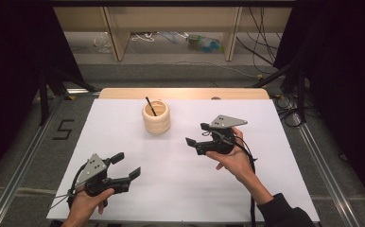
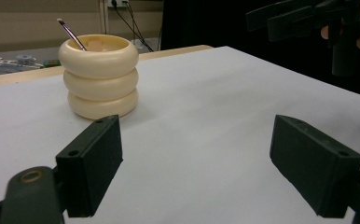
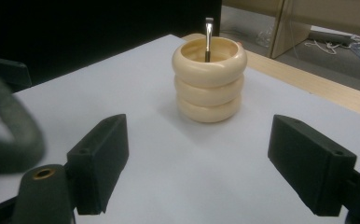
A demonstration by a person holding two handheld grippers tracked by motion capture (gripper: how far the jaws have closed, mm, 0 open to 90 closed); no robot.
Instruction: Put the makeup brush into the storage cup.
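A: Listing by size: what came first?

B: Table (image 1: 124,189), white-covered, bare at the front so both tools had room.

A: Next?

B: Ribbed cream cup (image 1: 156,117), upright toward the far edge, well apart from both tools.

A: The tools?

B: Right tool (image 1: 195,135), jaws released and empty, aimed at the cup; left tool (image 1: 126,165), also released, waiting near the front.

A: Smallest?

B: Dark brush (image 1: 151,106), leaning inside the cup.

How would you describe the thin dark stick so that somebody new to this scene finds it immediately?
Start at the white table and look toward its far edge, where a cream holder shaped like three stacked rings stands. The slim dark stick leans inside it, its tip poking above the rim; it is the only dark thing in the pale holder.
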